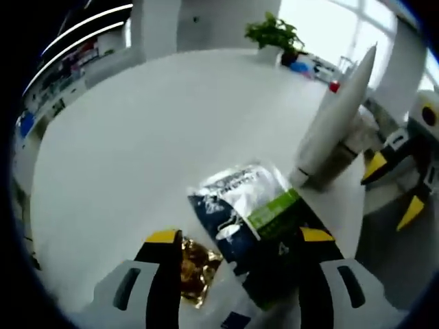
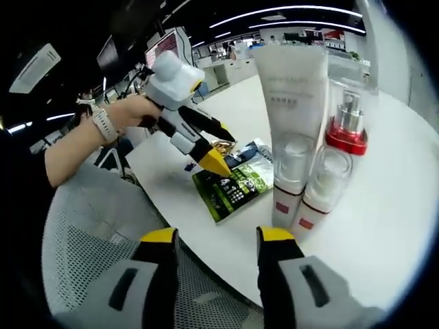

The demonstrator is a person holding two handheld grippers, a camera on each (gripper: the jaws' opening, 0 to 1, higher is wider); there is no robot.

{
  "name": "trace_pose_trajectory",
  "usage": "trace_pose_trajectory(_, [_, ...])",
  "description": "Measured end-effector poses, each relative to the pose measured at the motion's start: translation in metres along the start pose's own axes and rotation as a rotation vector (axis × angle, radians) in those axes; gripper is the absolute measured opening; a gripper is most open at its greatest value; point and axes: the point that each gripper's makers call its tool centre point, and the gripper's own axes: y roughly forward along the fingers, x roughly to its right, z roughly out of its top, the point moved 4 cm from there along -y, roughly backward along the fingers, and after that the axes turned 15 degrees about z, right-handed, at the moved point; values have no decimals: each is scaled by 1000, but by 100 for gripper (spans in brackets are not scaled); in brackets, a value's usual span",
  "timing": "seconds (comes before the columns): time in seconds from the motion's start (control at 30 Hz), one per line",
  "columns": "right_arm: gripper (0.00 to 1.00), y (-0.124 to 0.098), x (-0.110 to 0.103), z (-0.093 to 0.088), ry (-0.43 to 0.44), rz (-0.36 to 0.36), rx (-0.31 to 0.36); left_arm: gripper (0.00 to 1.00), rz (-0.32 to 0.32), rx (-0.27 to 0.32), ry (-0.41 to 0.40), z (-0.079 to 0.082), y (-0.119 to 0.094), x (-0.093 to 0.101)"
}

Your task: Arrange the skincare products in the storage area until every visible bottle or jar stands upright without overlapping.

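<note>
My left gripper [image 2: 218,163] sits upper left of centre in the right gripper view, held in my left hand [image 2: 130,110], jaws parted. My right gripper [image 2: 216,240] gapes wide at bottom.

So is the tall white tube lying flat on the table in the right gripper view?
No, the white tube stands upright on the table, beside the red-collared pump bottle.

A white desk [image 1: 137,137] stood in an open office under long ceiling light strips [image 2: 288,10], a potted plant [image 1: 274,34] before bright windows [image 1: 322,27]
</note>
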Motion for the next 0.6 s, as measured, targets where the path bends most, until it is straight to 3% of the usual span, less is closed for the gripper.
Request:
trace_pose_trajectory(0.27, [40,10,4,0,-6,-27,-22,56,-23,6,-19,-4,-1,1])
trace_pose_trajectory(0.37, [39,15,3,1,-11,-11,-39,54,-26,-1,-9,-6,0,3])
trace_pose_trajectory(0.47, [31,22,0,3,-17,7,-44,54,-29,0,-15,-7,1,2])
trace_pose_trajectory(0.6, [30,28,-1,4,-52,9,-71,51,-27,4,-36,-7,2,0])
